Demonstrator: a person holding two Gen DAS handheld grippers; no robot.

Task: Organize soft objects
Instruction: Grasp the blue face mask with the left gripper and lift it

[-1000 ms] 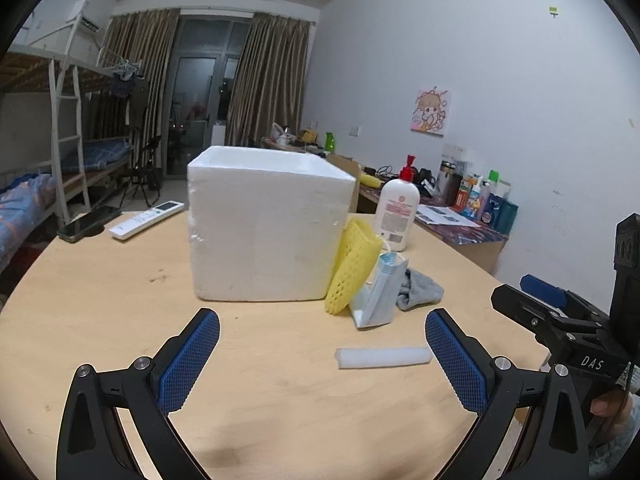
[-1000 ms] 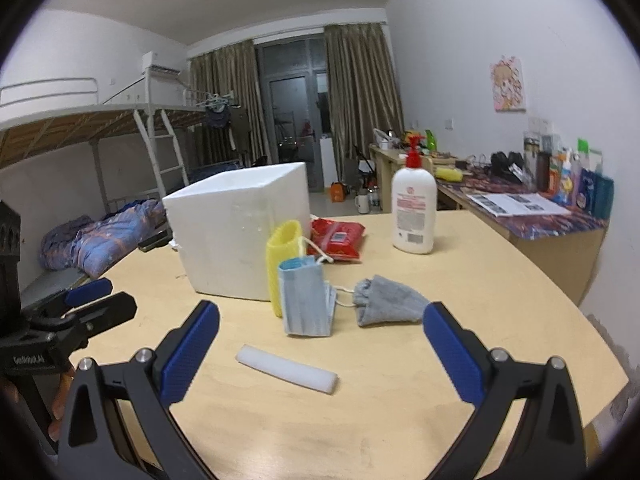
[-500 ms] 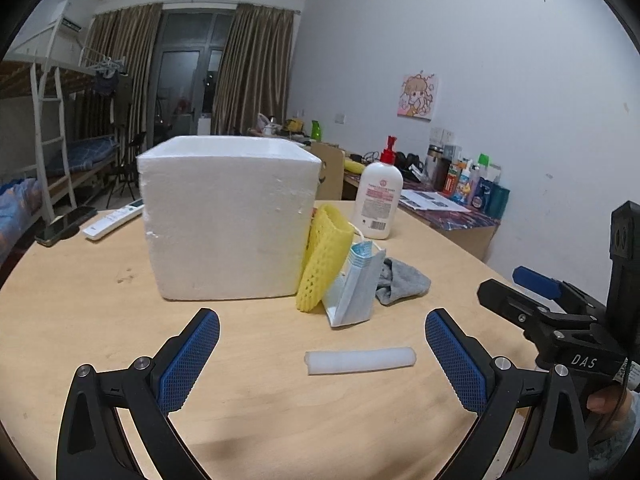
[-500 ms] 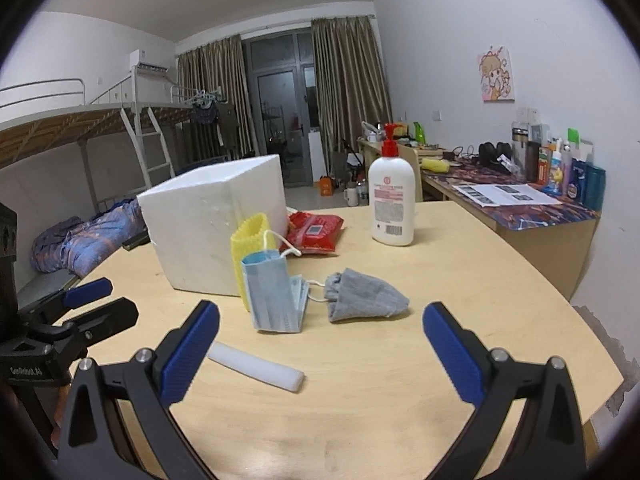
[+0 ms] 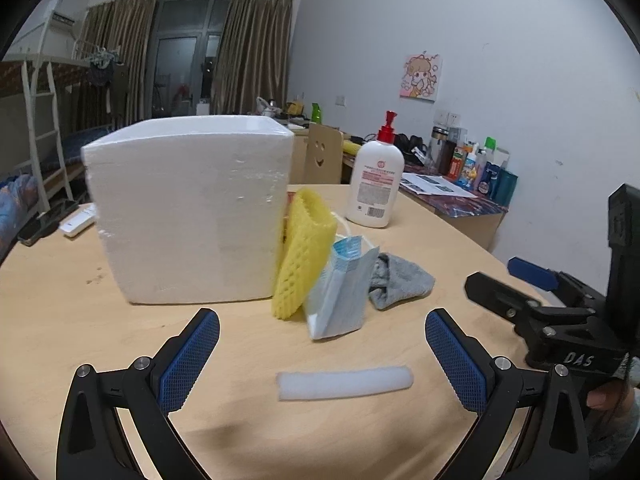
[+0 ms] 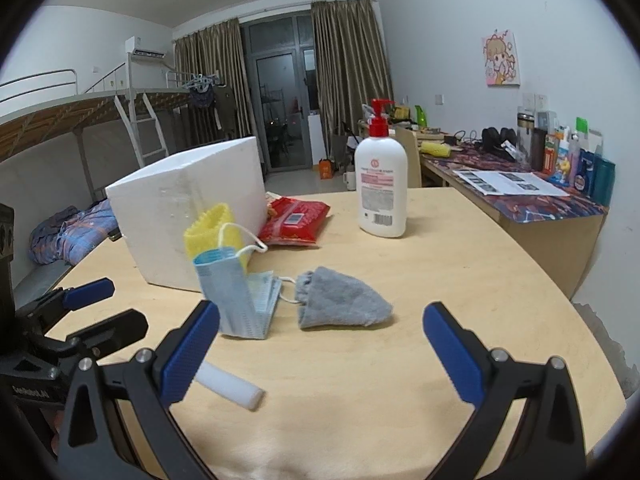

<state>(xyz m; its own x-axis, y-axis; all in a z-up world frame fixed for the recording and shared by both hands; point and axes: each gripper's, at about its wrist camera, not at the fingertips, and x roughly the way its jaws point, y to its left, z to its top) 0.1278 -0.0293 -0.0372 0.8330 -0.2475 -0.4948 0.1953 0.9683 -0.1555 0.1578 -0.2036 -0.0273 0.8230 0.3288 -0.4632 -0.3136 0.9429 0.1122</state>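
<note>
A white foam box (image 5: 188,208) (image 6: 188,208) stands on the round wooden table (image 5: 60,320). A yellow foam net (image 5: 302,258) (image 6: 210,228) leans on its side, with a blue face mask (image 5: 340,292) (image 6: 236,292) against it. A grey cloth (image 5: 400,280) (image 6: 340,300) lies beside the mask. A white foam roll (image 5: 344,382) (image 6: 232,388) lies in front. My left gripper (image 5: 322,356) is open and empty just above the roll. My right gripper (image 6: 320,352) is open and empty in front of the grey cloth.
A white lotion bottle with a red pump (image 5: 374,180) (image 6: 382,184) stands behind the soft things. A red packet (image 6: 296,220) lies by the box. A remote (image 5: 78,220) lies at the far left. A cluttered desk (image 6: 520,192) runs along the right wall.
Both grippers have moved closer to the table and the soft things, which now look larger. The left gripper has swung left to right around the box. Nothing has been gripped.
</note>
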